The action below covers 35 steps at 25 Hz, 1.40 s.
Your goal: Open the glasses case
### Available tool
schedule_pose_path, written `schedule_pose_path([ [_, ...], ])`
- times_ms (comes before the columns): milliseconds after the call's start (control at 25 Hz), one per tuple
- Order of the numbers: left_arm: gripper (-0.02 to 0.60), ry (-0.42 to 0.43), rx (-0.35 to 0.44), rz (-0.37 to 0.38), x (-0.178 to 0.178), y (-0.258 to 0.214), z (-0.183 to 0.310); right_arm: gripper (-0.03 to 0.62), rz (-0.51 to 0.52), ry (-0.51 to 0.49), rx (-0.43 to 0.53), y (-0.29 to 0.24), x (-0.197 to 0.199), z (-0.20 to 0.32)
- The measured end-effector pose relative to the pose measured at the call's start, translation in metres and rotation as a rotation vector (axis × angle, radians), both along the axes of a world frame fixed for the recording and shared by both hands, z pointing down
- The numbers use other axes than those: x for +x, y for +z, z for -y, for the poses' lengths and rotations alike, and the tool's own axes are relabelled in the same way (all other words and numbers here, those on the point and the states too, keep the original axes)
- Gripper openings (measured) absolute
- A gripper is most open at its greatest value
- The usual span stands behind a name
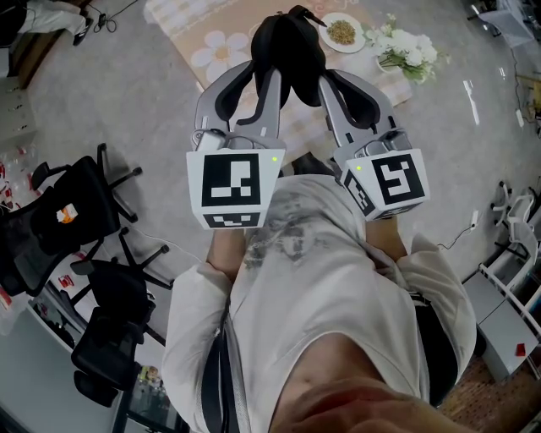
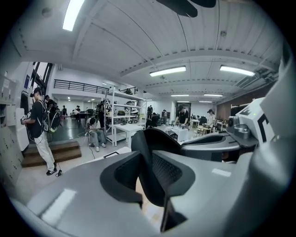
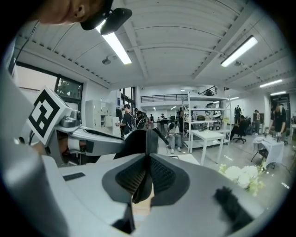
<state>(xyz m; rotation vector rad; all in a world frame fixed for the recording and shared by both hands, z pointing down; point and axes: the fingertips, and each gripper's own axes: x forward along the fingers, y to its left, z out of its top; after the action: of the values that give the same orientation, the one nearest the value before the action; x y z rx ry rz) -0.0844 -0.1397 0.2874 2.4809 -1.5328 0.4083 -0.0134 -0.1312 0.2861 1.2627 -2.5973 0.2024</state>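
Being clamped by the left tool [image 1: 260, 76] and the right tool [image 1: 331, 80], the glasses case [image 1: 289, 46] is judged barely opened, if at all.

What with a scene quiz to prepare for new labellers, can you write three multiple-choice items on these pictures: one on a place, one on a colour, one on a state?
1. Where is the glasses case?
A. flat on the table
B. up in the air between the left claw and the right claw
C. inside a drawer

2. What colour are the flowers beside the plate?
A. white
B. red
C. purple

3. How does the right claw stand?
A. wide open, empty
B. out of every view
C. shut on an edge of the case

Key: 1 B, the head view shows both claws holding it above the table. 2 A, the blooms are plainly white. 3 C, its own view shows the pads pinching a black flap.
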Motion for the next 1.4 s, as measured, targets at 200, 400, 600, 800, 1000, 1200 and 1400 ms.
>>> schedule_pose_path([
  [200,0.071,0.013,-0.006,-0.005,-0.001,-0.002,-0.002,0.031,0.059,-0.017,-0.031,-0.002,0.004,-0.003],
  [400,0.066,0.029,-0.006,-0.009,-0.001,-0.005,-0.005,0.031,0.091,-0.038,-0.048,-0.008,0.005,-0.006],
  [600,0.066,0.039,0.003,-0.002,0.003,-0.009,-0.009,0.031,0.126,-0.045,-0.059,-0.011,0.01,-0.009],
  [800,0.066,0.043,0.011,0.008,0.007,-0.011,-0.012,0.031,0.136,-0.047,-0.056,-0.012,0.014,-0.011],
  [1000,0.064,0.045,0.013,0.017,0.009,-0.012,-0.014,0.031,0.14,-0.05,-0.058,-0.013,0.015,-0.013],
  [1200,0.064,0.048,0.011,0.021,0.009,-0.012,-0.014,0.031,0.143,-0.054,-0.059,-0.013,0.015,-0.013],
  [1400,0.064,0.046,0.013,0.023,0.009,-0.013,-0.016,0.031,0.145,-0.056,-0.056,-0.015,0.015,-0.014],
])
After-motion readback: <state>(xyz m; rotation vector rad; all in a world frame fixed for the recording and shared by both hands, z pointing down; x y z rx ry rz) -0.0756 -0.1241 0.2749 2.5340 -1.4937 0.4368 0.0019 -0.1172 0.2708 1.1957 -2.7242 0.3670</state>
